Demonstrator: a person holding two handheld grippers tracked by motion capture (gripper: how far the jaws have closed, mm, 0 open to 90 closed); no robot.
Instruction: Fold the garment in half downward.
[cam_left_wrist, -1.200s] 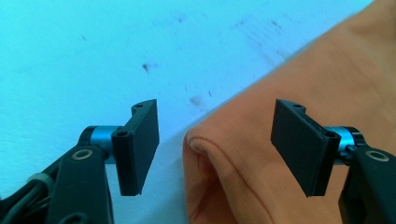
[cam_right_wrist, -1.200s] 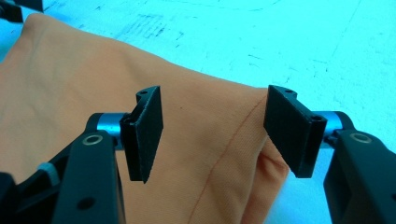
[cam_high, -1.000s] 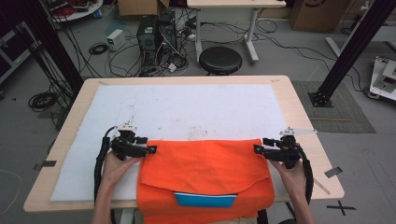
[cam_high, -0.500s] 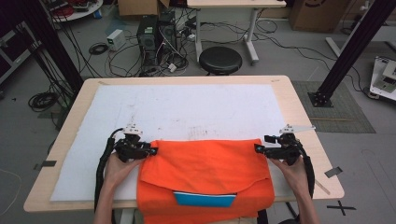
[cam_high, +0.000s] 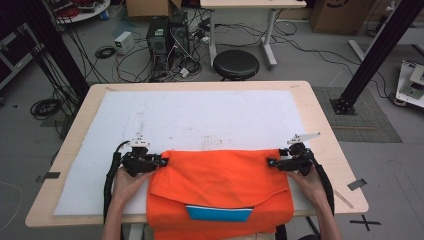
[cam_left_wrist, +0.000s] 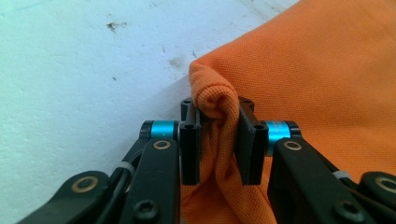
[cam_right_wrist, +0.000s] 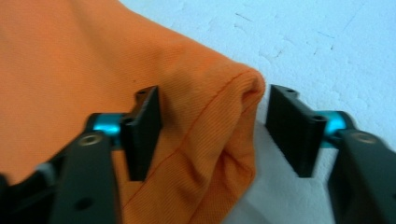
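Pinching the far left corner of the orange polo-knit garment (cam_left_wrist: 299, 88), the left gripper (cam_left_wrist: 218, 140) has just been closing and now has a bunched fold of cloth pressed between both pads. At the far right corner the right gripper (cam_right_wrist: 212, 135) has also just been closing, yet its jaws stand apart: the hemmed corner lies between them, with a gap at the right pad. In the high view the garment (cam_high: 220, 185) lies on the white mat (cam_high: 200, 115) at the table's (cam_high: 320, 125) near edge, draping over it. A blue band (cam_high: 219, 213) shows under its folded flap. No container is present.
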